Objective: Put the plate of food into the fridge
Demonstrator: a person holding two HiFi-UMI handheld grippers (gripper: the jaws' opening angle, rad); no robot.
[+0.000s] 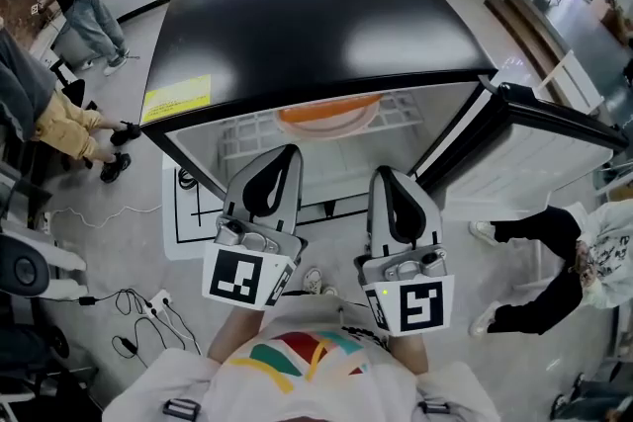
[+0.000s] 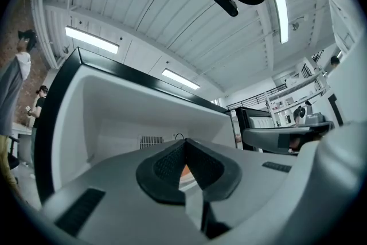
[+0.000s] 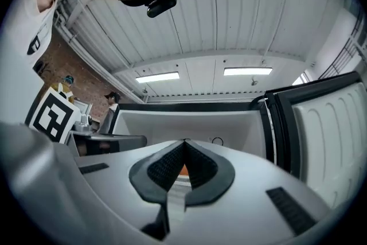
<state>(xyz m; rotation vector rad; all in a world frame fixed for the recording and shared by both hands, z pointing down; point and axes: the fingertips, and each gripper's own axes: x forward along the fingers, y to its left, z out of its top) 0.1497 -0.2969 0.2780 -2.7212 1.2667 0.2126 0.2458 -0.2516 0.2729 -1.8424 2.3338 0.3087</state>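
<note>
The round orange plate [image 1: 328,114] apparently sits inside the black-topped fridge [image 1: 297,25] just ahead of the left tool [image 1: 288,153] and the right tool [image 1: 384,175], both shut and empty, so swinging the white door [image 1: 544,148], right of the right tool, closed looks next.

Hiding the far part of the orange plate [image 1: 327,117] under the black fridge top [image 1: 316,15], and hiding its contents too. Showing only an orange sliver of it behind the left gripper [image 2: 184,143] and behind the right gripper [image 3: 184,142]. Leaving the yellow sticker [image 1: 176,98] too small for reading.
</note>
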